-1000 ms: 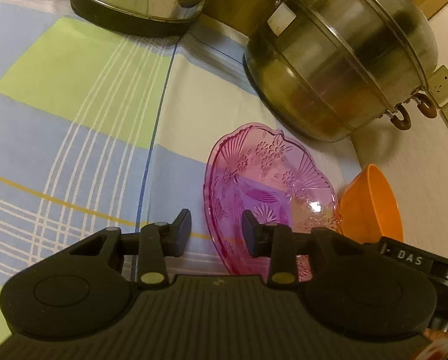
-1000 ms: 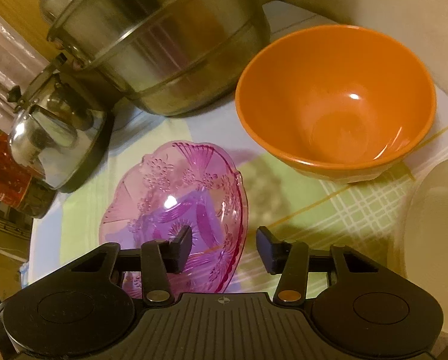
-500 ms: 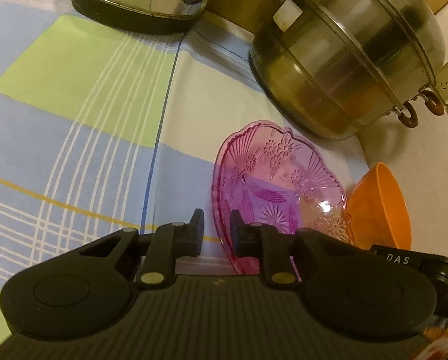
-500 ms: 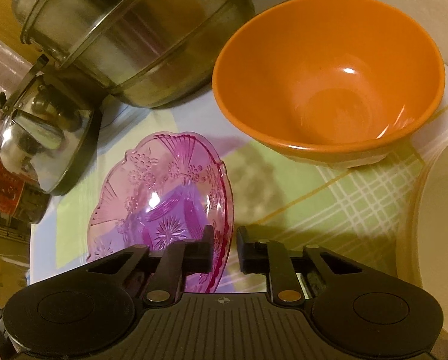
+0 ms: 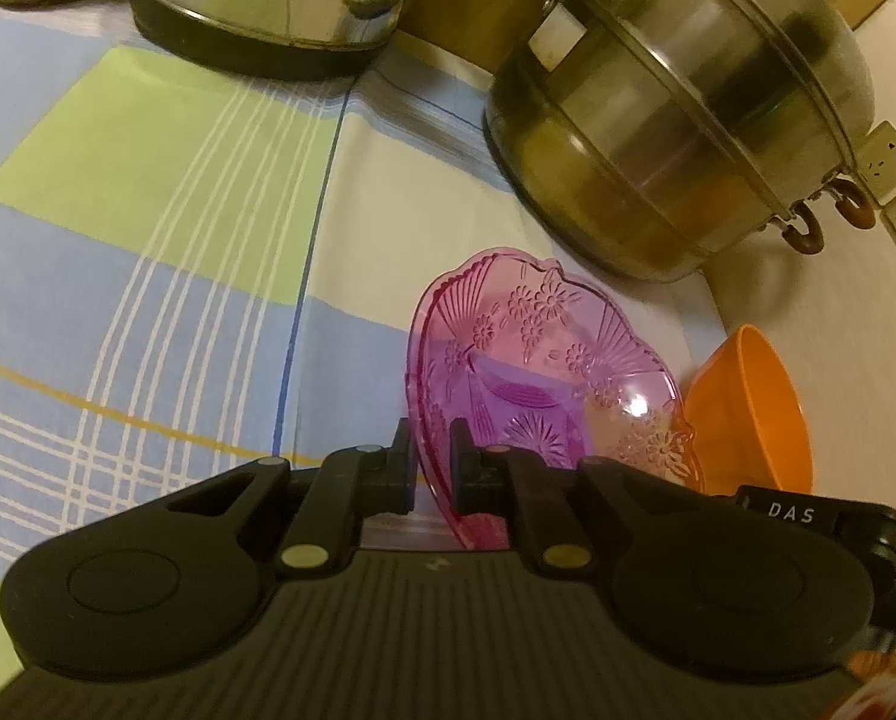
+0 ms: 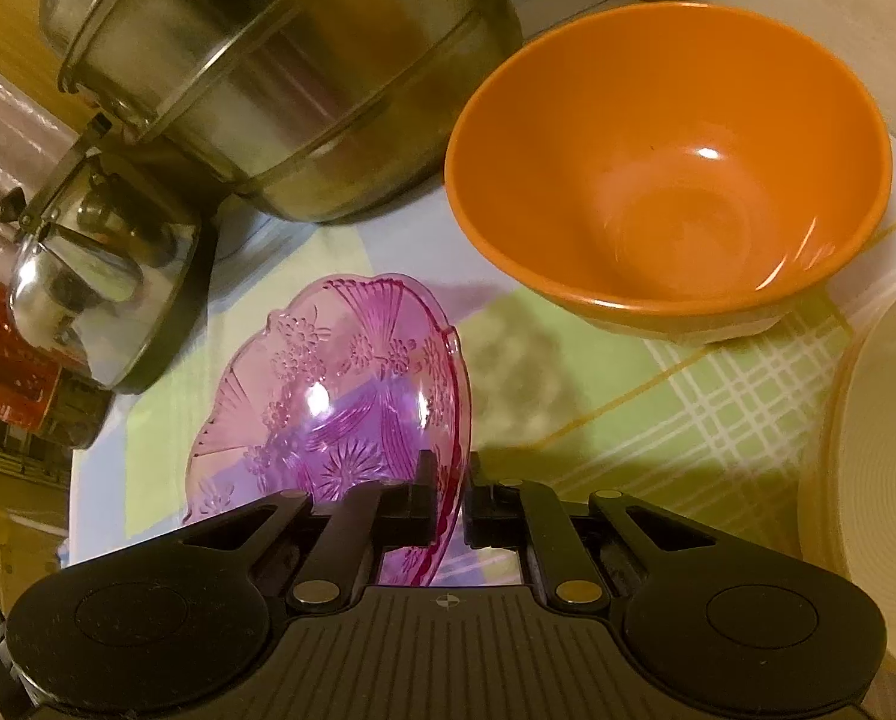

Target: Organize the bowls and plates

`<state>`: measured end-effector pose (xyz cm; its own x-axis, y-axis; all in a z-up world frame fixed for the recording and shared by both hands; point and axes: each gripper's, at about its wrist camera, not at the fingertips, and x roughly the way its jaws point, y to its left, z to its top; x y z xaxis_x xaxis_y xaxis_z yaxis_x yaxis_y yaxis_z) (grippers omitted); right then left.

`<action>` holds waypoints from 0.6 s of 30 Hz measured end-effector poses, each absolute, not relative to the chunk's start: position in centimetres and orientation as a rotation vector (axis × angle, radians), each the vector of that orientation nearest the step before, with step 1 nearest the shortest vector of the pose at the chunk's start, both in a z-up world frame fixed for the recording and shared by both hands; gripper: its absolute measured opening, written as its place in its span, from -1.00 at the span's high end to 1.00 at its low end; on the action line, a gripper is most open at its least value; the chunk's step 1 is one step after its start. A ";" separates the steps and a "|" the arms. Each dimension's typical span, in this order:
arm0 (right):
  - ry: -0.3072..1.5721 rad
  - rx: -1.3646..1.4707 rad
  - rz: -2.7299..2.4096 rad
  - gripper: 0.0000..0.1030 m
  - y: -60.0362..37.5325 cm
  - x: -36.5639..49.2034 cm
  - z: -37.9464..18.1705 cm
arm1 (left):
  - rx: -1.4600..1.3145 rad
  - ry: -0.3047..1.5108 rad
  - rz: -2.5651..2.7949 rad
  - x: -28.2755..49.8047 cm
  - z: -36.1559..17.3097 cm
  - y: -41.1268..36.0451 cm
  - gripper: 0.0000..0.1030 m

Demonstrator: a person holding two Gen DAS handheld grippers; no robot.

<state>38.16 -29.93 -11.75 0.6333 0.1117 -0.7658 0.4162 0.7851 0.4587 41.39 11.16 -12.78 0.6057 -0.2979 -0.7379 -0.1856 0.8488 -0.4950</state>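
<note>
A pink glass dish (image 5: 526, 372) with pressed flower patterns sits on the checked tablecloth (image 5: 148, 240). My left gripper (image 5: 429, 468) is shut on its near left rim. My right gripper (image 6: 450, 495) is shut on the opposite rim of the same pink dish (image 6: 340, 384). An orange bowl (image 6: 670, 174) stands empty just beyond the dish to the right; it also shows in the left wrist view (image 5: 754, 414). A cream plate (image 6: 880, 492) lies at the right edge.
A large steel steamer pot (image 5: 676, 120) stands close behind the dish, also in the right wrist view (image 6: 280, 72). A steel kettle (image 5: 268, 6) stands to its left, also in the right wrist view (image 6: 100, 264). Wall sockets (image 5: 892, 180) and the wall are at the right.
Both grippers have gone from open to shut on the pink dish's rim, one on each side. The dish looks slightly tilted between them.
</note>
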 end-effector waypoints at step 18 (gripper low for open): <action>0.811 0.604 -0.152 0.85 -28.4 35.9 -8.5 | -0.566 0.874 -0.080 39.1 -9.8 11.3 0.82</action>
<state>35.91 -28.42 -8.49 0.6885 0.0973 -0.7187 0.3512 0.8223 0.4478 39.12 11.31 -9.79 0.6487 -0.2922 -0.7027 -0.1593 0.8507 -0.5009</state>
